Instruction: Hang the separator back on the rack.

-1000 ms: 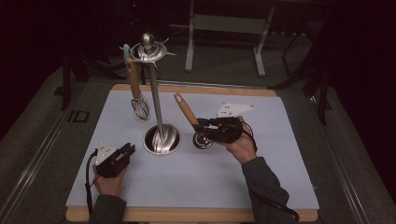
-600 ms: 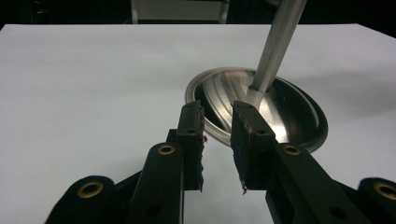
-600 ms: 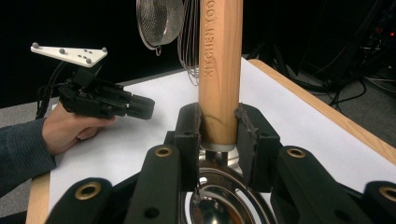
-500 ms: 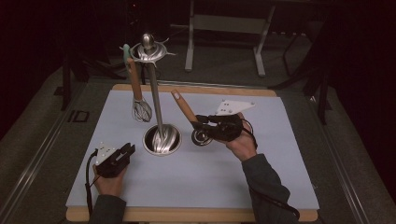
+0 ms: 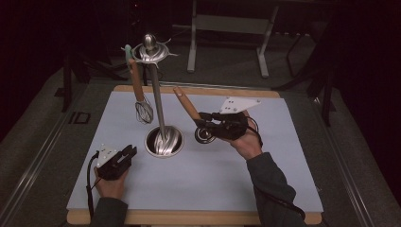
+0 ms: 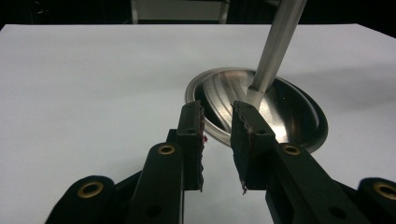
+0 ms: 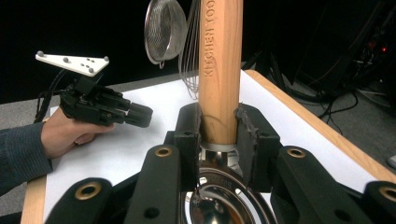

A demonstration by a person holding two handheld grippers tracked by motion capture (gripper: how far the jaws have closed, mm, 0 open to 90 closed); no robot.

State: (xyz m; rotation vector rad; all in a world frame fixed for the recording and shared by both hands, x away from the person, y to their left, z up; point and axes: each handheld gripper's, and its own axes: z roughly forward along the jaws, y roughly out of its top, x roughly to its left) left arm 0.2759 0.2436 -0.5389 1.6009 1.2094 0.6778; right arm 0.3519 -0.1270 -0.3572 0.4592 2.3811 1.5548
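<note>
Dark surroundings close in on a pale surface (image 5: 227,189) edged in light wood, with metal frame legs dim in the background at 12 o'clock. Right tongs (image 5: 202,122), seen in the high view just right of centre, are clamped on the wooden handle (image 5: 187,106) of a ladle-like utensil; the right gripper view shows both black pads pressed against the handle (image 7: 220,70) at its lower end, just above a metal collar. Handle is pale, straight-grained wood with squared sides, carrying stamped lettering that begins "KITCHEN TOO". It slants up and away toward 11 o'clock from the grip, while the utensil's shiny round bowl (image 5: 204,135) sits low at the surface beside the tongs; whether it touches the surface cannot be told. Stand (image 5: 156,94), a polished metal pole rising from a round dished base (image 5: 163,142), is placed left of centre, near the held utensil but apart from it. A whisk (image 5: 144,111) with a wooden handle hangs from the stand's top ring at the 10 o'clock side. In the right gripper view a small mesh strainer (image 7: 164,31) is seen beside the whisk wires. Left tongs (image 5: 128,152), at 7 o'clock, stand apart with nothing between them, pointed at the base (image 6: 261,108), the hand resting low on the surface.
</note>
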